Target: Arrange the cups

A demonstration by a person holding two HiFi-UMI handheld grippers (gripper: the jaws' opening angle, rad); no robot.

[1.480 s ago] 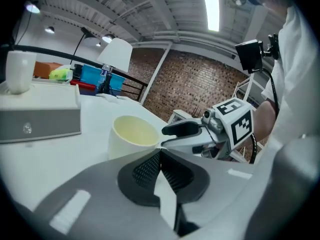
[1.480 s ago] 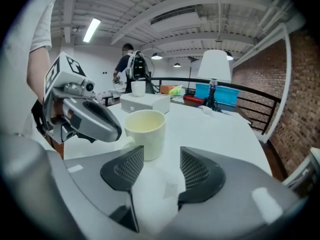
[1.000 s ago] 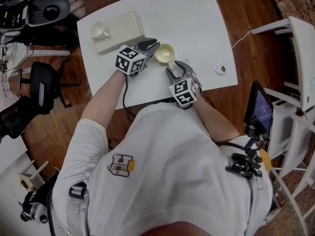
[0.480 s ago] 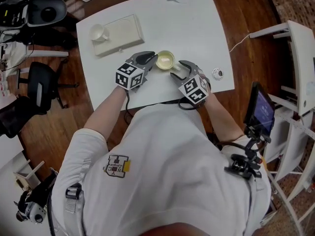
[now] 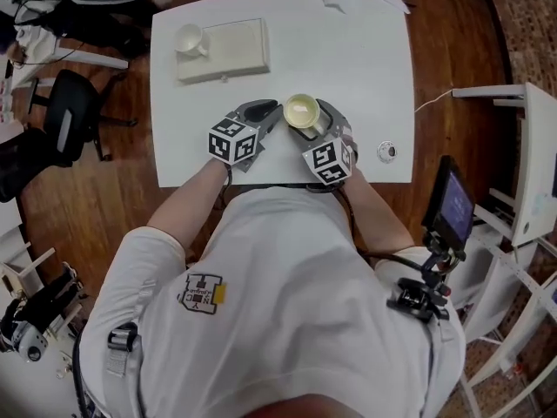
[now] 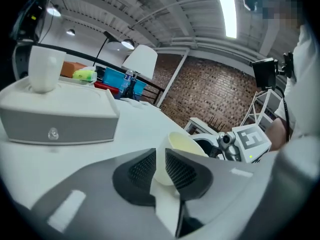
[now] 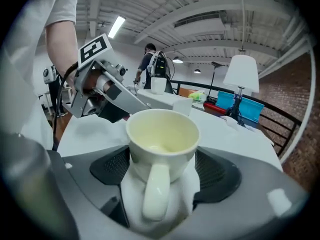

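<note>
Cup [image 5: 301,110] stands upright on the bench [image 5: 365,68], nearer you than the white box [image 5: 228,49] and to its right, with its handle pointing into your right gripper [image 5: 315,120]. That gripper straddles the cup from the side away from the box, jaws opening off its walls. Your left gripper [image 5: 264,113], on the box side, is narrowed to a slit on nothing, its tips just beside the cup. A second cup [image 5: 189,39] sits on the box.
</note>
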